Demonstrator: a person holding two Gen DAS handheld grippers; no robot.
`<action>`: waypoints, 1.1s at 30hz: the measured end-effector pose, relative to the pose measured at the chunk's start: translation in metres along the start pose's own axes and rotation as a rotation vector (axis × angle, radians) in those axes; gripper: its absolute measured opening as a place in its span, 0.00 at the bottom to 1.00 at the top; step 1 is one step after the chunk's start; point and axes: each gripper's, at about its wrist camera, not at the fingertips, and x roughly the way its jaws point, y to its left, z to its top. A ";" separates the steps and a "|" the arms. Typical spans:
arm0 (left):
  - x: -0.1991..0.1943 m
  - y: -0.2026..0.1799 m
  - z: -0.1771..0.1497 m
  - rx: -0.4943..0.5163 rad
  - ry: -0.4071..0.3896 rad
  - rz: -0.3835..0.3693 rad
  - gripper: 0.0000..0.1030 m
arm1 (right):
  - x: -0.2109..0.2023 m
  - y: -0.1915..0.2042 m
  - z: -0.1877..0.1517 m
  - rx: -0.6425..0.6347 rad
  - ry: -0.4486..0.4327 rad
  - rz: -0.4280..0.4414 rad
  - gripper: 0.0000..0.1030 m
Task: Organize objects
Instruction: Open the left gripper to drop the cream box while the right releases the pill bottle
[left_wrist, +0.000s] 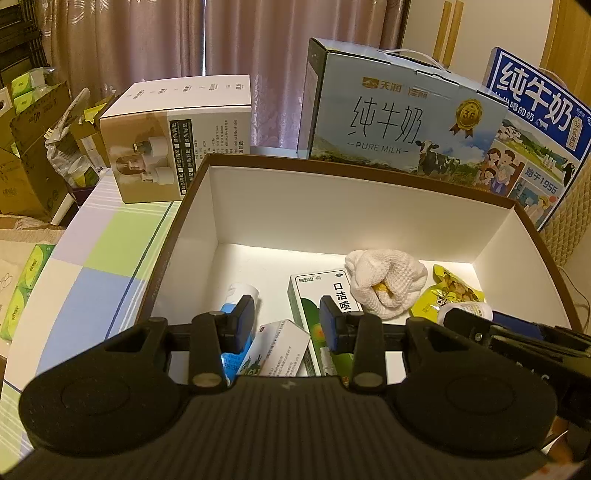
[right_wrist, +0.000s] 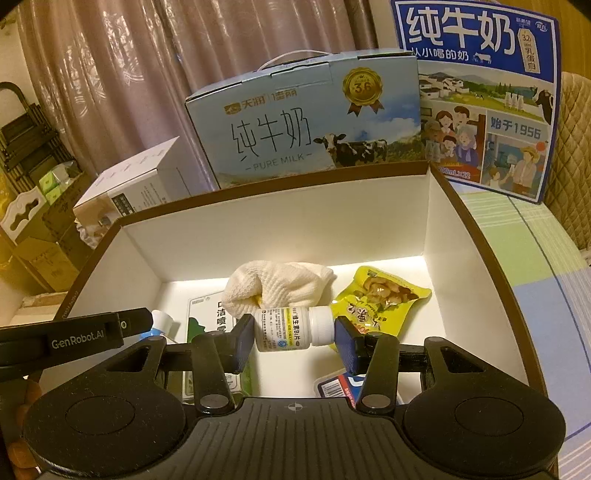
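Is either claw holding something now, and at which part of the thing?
The right claw grips a small white plastic pill bottle lying sideways, by base and cap. The left claw holds nothing.

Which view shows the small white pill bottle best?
The right wrist view: the pill bottle lies sideways between the right gripper's fingers, label and cap plainly readable, above the box. In the left wrist view only a white sliver of it shows behind the right gripper.

I note a smooth white plastic pill bottle (right_wrist: 291, 329) with a paper label, a rough waffle-knit white cloth (right_wrist: 277, 286), a glossy yellow foil snack packet (right_wrist: 380, 295), and a matt white-lined brown cardboard box (right_wrist: 280, 221); matt black plastic fingers (right_wrist: 242, 341).
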 end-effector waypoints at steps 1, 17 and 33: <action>0.000 0.000 0.000 0.000 0.000 0.000 0.32 | 0.000 0.001 0.000 0.002 0.001 0.002 0.43; 0.001 0.000 -0.002 0.003 0.007 -0.002 0.36 | -0.001 -0.005 0.004 0.089 -0.039 0.046 0.64; -0.001 0.001 -0.003 0.017 0.014 0.001 0.39 | -0.003 -0.006 0.005 0.061 -0.019 0.015 0.65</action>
